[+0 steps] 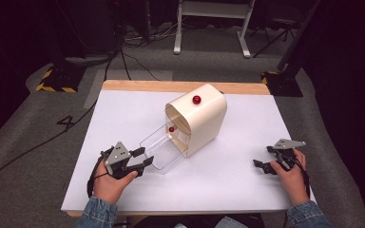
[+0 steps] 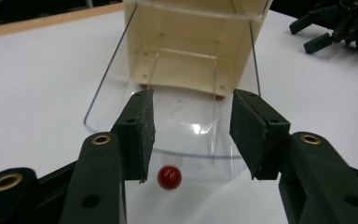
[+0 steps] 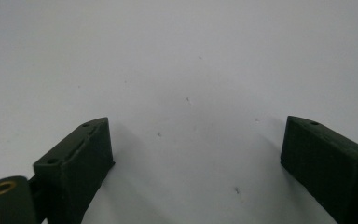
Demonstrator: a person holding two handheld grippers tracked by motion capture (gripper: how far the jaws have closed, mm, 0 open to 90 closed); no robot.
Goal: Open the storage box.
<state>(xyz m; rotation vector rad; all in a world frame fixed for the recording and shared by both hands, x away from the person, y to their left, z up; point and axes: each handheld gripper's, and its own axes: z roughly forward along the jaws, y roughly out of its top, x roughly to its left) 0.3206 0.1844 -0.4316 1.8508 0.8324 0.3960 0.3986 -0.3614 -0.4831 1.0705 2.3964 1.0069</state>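
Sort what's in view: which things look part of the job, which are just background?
Job, likely:
cream housing
clear drawer, pulled out
red knob
left gripper, open at the drawer

Background:
right gripper, open, resting on white table
floor cables

Denim sleeves at both wrists. Each hand holds a black gripper — left gripper (image 1: 145,156), right gripper (image 1: 262,165) — topped by a grey three-cornered plate, with brass-ringed screw holes and flat dark fingers (image 2: 142,133).
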